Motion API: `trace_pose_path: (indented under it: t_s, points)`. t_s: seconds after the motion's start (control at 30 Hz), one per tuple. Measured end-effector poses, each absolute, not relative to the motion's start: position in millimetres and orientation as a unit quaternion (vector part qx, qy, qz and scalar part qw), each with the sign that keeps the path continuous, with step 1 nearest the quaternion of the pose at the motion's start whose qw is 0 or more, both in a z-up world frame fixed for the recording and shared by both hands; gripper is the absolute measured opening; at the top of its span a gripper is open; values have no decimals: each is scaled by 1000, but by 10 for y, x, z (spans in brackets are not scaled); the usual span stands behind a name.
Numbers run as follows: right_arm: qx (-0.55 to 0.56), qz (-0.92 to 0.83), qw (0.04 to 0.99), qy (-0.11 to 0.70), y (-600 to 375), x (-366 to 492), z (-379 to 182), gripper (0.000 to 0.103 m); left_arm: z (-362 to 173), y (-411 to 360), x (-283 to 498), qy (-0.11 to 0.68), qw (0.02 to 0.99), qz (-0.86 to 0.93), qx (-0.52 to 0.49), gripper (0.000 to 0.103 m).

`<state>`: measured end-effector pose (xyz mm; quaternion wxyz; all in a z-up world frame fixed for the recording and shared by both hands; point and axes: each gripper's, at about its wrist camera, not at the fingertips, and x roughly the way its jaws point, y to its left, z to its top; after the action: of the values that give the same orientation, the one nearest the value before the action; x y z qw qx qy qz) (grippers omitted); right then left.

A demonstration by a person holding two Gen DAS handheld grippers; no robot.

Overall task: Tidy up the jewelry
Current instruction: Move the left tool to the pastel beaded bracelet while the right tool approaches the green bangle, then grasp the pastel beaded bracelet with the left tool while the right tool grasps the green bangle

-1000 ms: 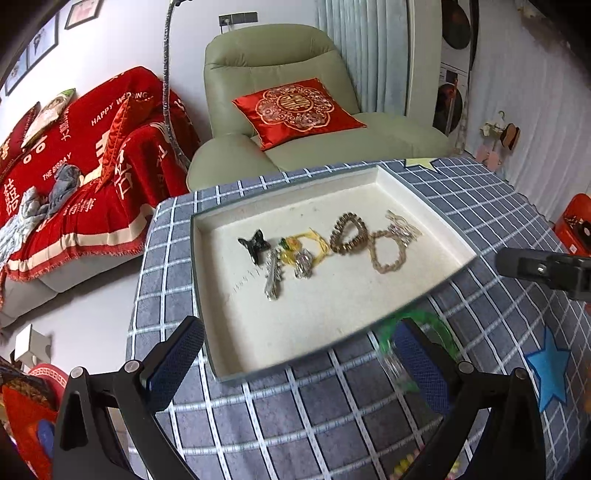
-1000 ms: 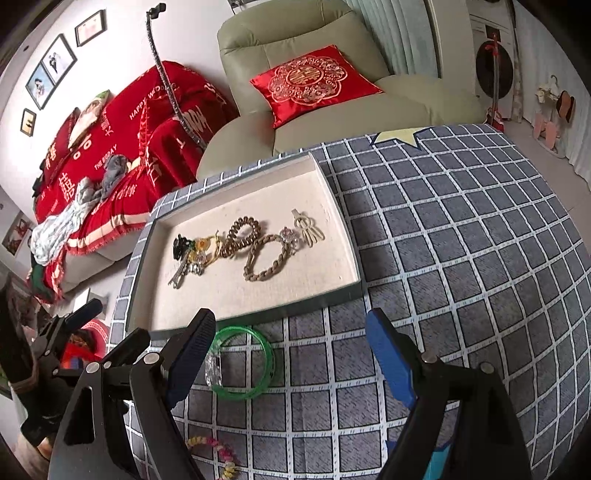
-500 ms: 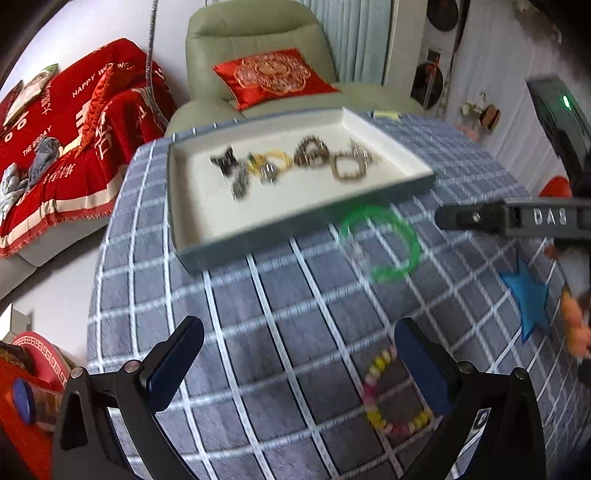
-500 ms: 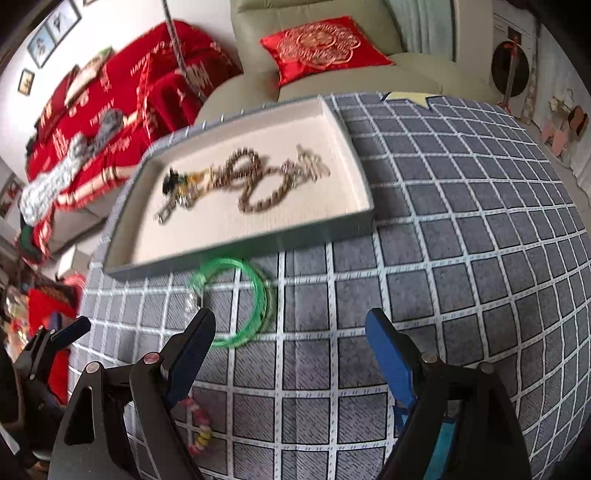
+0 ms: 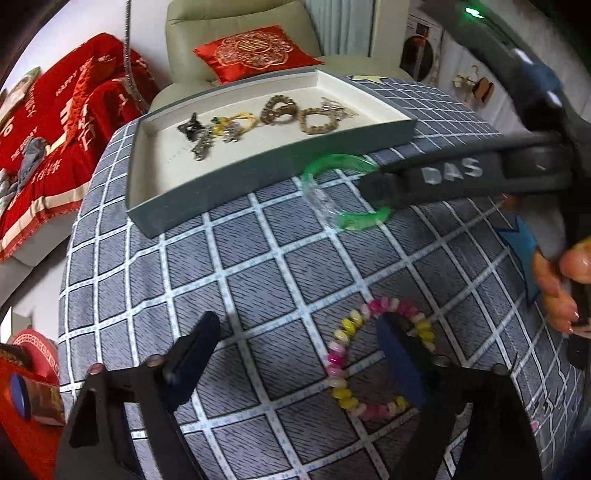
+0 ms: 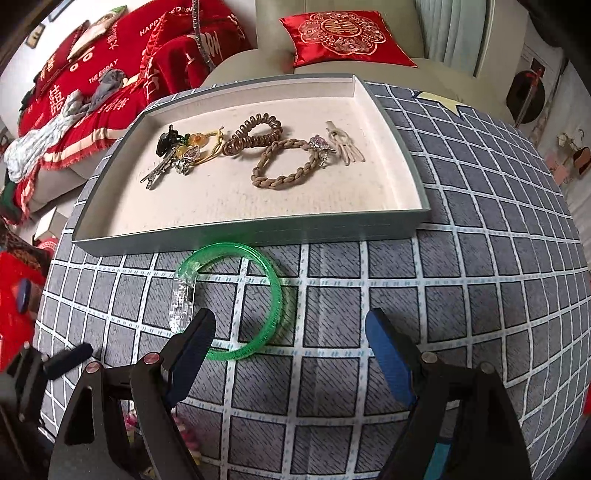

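A grey tray (image 6: 258,230) with a cream lining holds several hair ties and clips. It also shows in the left wrist view (image 5: 229,177). A green bangle (image 6: 273,295) lies on the checked cloth just in front of the tray; it also shows in the left wrist view (image 5: 354,219). A pink and yellow bead bracelet (image 5: 345,369) lies nearer. My left gripper (image 5: 299,354) is open, its right finger over the bead bracelet. My right gripper (image 6: 291,343) is open just above the green bangle, its left finger at the bangle's near edge.
The checked grey cloth (image 6: 480,258) covers a round table. A green armchair with a red cushion (image 6: 343,33) and a sofa with a red throw (image 6: 92,74) stand behind. The right gripper's body (image 5: 461,173) crosses the left wrist view.
Both grippers have pulled back from the tray and dropped lower. The left one has come over the bead bracelet, the right one over the green bangle. Both stay open.
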<state>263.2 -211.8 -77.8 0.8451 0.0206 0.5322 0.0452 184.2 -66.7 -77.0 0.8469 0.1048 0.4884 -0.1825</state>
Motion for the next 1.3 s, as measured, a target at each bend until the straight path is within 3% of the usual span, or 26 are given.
trace_pose_path:
  t_s: [0.1, 0.27, 0.4, 0.47, 0.63, 0.77, 1.3]
  points:
    - [-2, 40, 846, 532, -2053, 2646, -808, 82, -784, -710, 1796, 488, 845, -185, 117, 86]
    - [-26, 40, 846, 531, -1960, 2640, -830, 62, -786, -758, 1734, 490, 842, -193, 119, 86]
    - [-31, 47, 845, 532, -1914, 2624, -806, 43, -769, -807, 1686, 489, 838, -205, 124, 78]
    - [-32, 48, 844, 533, -1895, 2615, -795, 25, -756, -836, 1660, 488, 837, -214, 127, 69]
    - [-36, 50, 841, 537, -1870, 2591, -788, 19, -731, -937, 1587, 485, 829, -240, 141, 26]
    - [-39, 46, 842, 537, -1878, 2544, -785, 7, -729, -939, 1542, 481, 828, -254, 134, 25]
    - [21, 29, 864, 502, -2293, 2212, -528, 7, -567, -601, 1530, 475, 842, -249, 56, 25]
